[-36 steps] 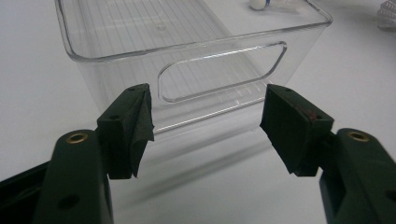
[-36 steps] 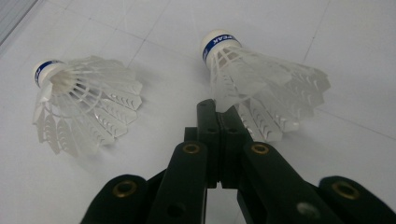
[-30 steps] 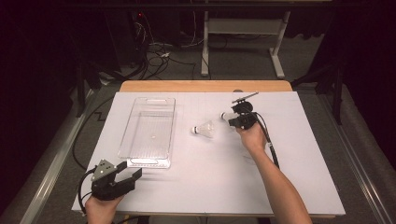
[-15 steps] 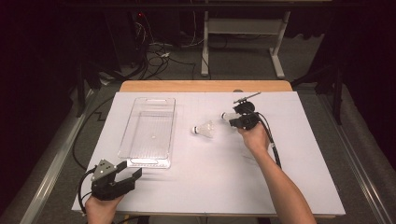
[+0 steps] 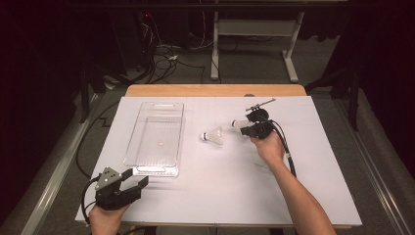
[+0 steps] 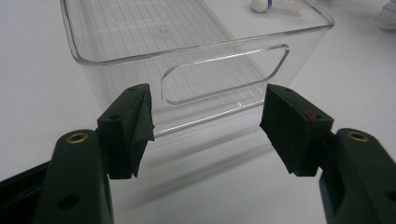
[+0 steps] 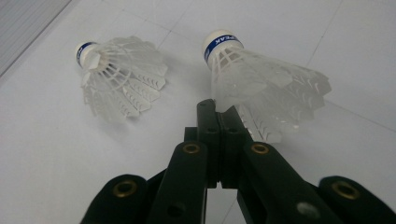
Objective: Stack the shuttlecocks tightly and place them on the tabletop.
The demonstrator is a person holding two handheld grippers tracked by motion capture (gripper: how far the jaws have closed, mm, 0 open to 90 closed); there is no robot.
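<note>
Clear plastic bin [image 5: 155,138] on white table [image 5: 220,196], left of centre; nothing visible inside. Left gripper [image 6: 208,122] at near left corner, jaws spread wide, holding nothing, facing bin's handle cutout. Right gripper [image 7: 218,116] at far right, jaws pressed together, pinching skirt edge of one shuttlecock [image 7: 261,81]. Second shuttlecock [image 7: 119,77] lying just beside, between gripper and bin.

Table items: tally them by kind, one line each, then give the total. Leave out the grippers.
Shuttlecocks: 2, one lying free, one with its skirt pinched in the right gripper
Clear bin: 1
Total: 3
</note>
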